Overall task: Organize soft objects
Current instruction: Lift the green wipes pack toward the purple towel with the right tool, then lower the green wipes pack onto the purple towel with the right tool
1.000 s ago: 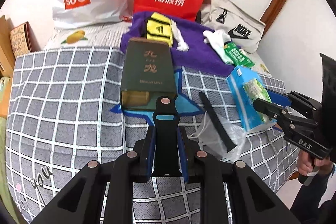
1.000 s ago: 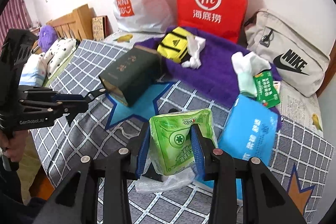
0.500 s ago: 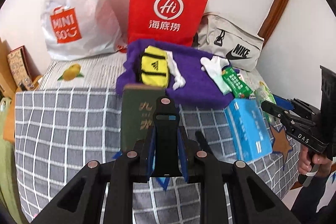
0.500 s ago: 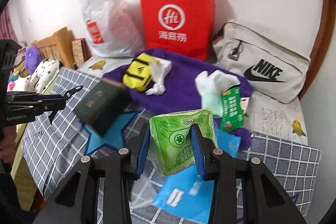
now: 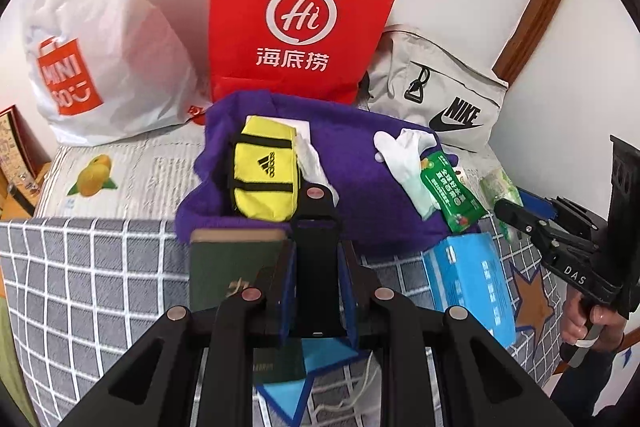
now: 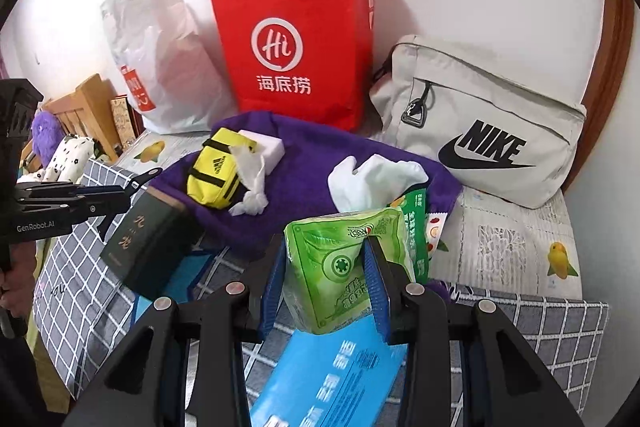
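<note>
Green pack (image 6: 344,267) low centre in the right wrist view, pinched between the right gripper (image 6: 326,279) fingers above the blue pack (image 6: 320,379); dark box (image 6: 148,243) at left, carried by the left gripper (image 5: 316,267), clamped on a black strap (image 5: 316,255). Could squirm free, being soft and gripped low. Might swing into the yellow pouch (image 5: 264,171) on the purple towel (image 5: 360,163)

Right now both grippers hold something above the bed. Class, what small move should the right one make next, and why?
Probably carry the green tissue pack, pinched in the right gripper, a little further toward the purple towel. The soft things already lie there, the yellow pouch and the white glove, with bare towel between them.
</note>
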### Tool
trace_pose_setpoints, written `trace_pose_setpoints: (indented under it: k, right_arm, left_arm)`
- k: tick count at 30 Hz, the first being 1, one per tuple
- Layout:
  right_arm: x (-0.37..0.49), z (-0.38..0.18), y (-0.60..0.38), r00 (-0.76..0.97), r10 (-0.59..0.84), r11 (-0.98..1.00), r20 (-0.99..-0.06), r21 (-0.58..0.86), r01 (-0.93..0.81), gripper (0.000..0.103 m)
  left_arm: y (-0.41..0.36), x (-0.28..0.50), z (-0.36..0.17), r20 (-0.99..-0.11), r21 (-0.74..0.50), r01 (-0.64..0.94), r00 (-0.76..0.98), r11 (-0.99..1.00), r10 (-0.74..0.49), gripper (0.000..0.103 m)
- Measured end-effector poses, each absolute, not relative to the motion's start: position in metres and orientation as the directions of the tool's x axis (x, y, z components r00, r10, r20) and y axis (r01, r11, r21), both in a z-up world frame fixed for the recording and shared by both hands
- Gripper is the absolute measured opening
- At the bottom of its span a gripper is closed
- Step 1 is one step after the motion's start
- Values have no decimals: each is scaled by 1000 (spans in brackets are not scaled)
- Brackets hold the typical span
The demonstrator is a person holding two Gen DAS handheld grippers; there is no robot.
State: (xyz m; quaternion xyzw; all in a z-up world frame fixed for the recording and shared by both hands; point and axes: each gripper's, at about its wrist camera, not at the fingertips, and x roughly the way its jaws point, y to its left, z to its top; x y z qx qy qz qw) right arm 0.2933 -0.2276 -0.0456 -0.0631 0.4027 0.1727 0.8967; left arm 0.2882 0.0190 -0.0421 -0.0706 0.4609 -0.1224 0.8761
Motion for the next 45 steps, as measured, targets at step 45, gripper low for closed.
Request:
trace_pose_setpoints:
  k: [45]
  right_arm:
    - [378, -106, -229, 492, 290, 920, -821, 96, -381, 59]
  left_arm:
    - [-57, 429, -100, -853, -247, 212, 417, 946, -315, 20]
